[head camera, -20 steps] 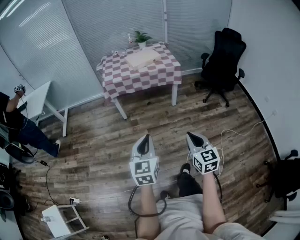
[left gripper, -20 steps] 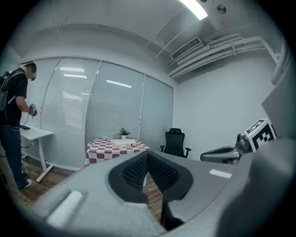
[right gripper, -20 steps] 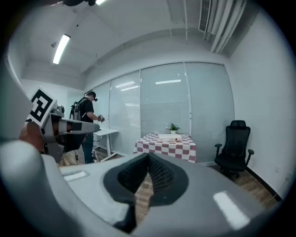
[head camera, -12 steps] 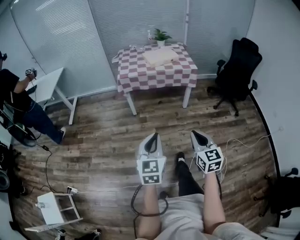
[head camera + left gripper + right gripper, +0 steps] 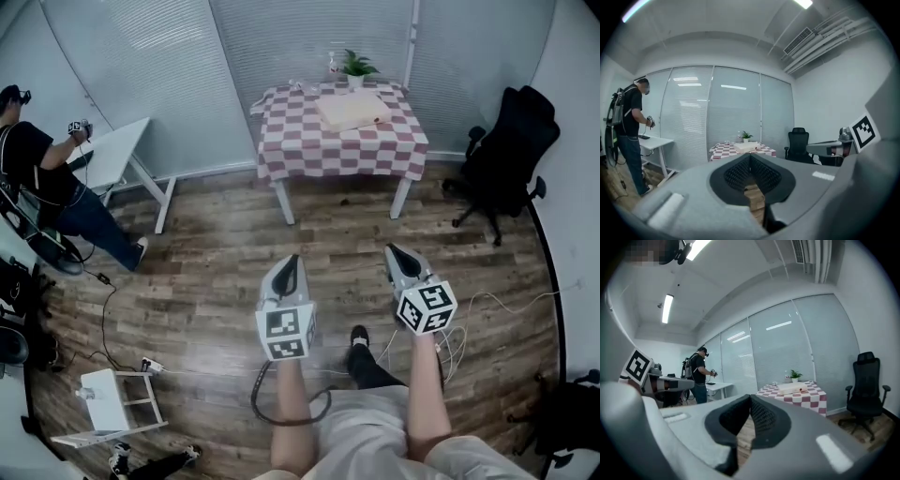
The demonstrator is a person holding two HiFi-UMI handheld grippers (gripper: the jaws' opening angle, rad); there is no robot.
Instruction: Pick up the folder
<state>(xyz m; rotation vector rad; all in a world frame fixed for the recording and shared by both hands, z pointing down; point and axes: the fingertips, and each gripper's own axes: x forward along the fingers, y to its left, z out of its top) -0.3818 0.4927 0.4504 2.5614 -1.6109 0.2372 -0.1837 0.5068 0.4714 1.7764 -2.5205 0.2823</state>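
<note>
— Where's the flat beige folder?
— At the far edge of the red-checked table, which has swung more squarely ahead.
— Grippers?
— Left gripper and right gripper are both closed, empty and well short of it; the approach remains.

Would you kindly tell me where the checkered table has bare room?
Bare: the left half of the table, between the folder and its left edge, and the front strip before the folder. Crowded: the back edge, with the plant and a bottle.
</note>
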